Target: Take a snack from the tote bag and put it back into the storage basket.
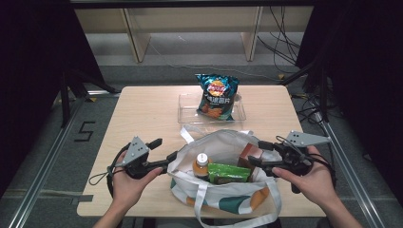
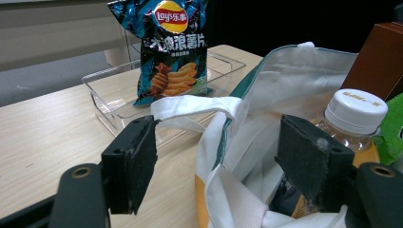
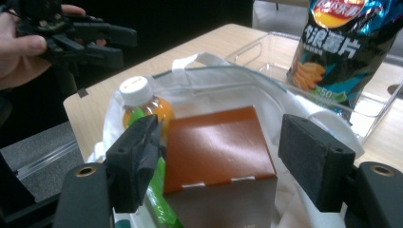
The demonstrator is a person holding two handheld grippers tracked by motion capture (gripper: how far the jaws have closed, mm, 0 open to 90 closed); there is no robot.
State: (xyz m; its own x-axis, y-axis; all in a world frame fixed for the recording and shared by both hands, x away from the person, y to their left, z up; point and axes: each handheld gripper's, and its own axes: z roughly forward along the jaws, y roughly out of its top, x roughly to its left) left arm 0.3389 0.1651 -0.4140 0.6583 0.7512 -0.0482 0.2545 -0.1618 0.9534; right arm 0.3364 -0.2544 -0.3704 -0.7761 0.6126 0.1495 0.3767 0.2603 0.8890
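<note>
A white tote bag (image 1: 228, 194) with green and orange print stands open at the table's front middle. Inside it are an orange-drink bottle (image 1: 201, 164) with a white cap, a green packet (image 1: 229, 172) and a brown box (image 1: 250, 154). My left gripper (image 1: 163, 149) is open at the bag's left edge, and the bag's rim (image 2: 214, 156) lies between its jaws. My right gripper (image 1: 260, 153) is open at the bag's right side, its jaws either side of the brown box (image 3: 216, 147). A blue chips bag (image 1: 217, 95) stands in a clear tray (image 1: 187, 107) behind.
The wooden table (image 1: 142, 109) has bare room to the left and right of the tray. Metal rails run along the floor on both sides. Cables (image 1: 285, 52) and shelf legs lie beyond the far edge.
</note>
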